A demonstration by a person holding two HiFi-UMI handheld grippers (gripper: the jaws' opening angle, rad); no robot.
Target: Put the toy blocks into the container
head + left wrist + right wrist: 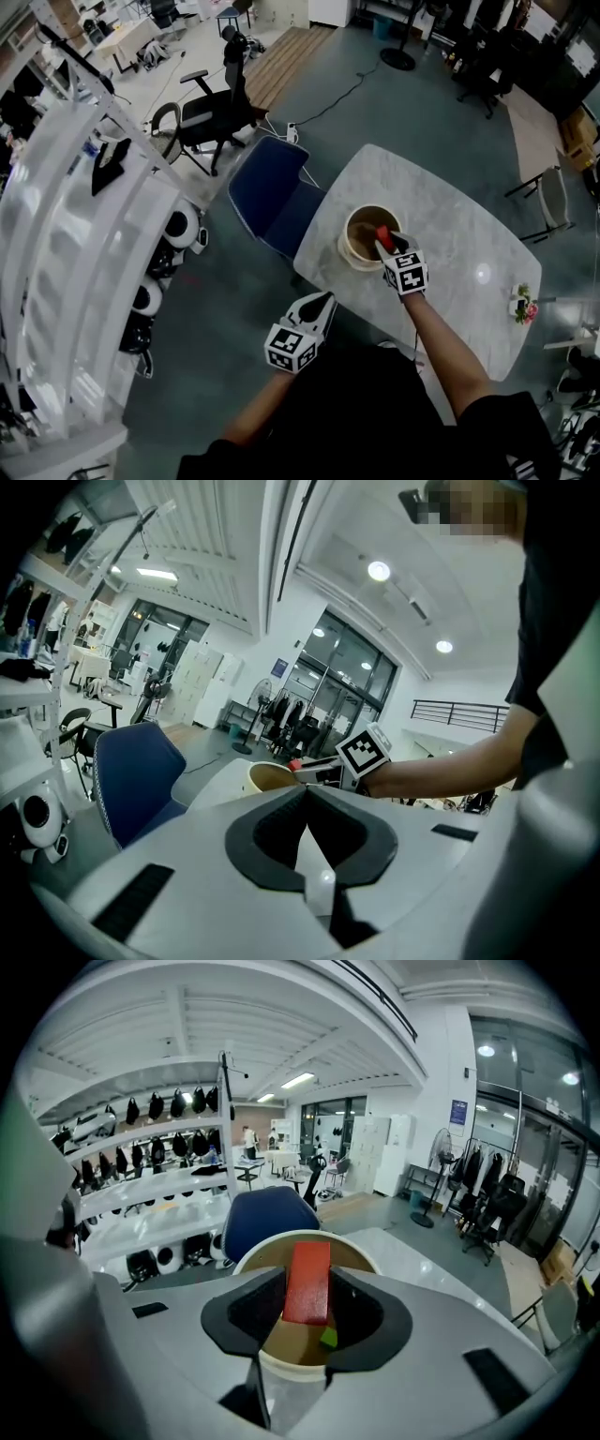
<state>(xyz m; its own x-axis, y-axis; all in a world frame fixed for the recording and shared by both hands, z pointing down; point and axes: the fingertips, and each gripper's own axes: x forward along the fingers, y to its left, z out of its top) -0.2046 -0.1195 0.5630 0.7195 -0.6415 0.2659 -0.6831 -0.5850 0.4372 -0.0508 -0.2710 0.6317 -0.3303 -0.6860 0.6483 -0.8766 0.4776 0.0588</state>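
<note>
Red rectangular toy block (382, 233) is pinched in the right gripper (384, 240) in the head view, just right of centre frame, hanging over the mouth of the cream round container (349, 246). That container stands on the white marble-look table (450, 272), near its left end. The left gripper (322, 302) is lower centre, off the table edge and over the grey floor, with nothing in it. A blue chair (270, 195) is tucked in at the table's upper-left side, and white shelves (66, 234) run down the left of the frame.

Left gripper view: the left gripper (307, 794) has its jaws pressed right together, nothing between them. Past them, mid frame, you can see the container (265, 778) with the red block (294, 764) at its rim on the tips of the right gripper (305, 769), and the person's bare forearm coming in from the right. The blue chair (136, 775) is at left.

Right gripper view: the right gripper (308, 1309) has its jaws set fairly wide, clamped on either side of the red block (307, 1282), which stands on end, dead centre. The container (291, 1387) is straight below it, and a small green block (328, 1337) lies inside on the bottom. The blue chair (267, 1218) is behind the rim, with the shelves (141, 1206) on the left.
</note>
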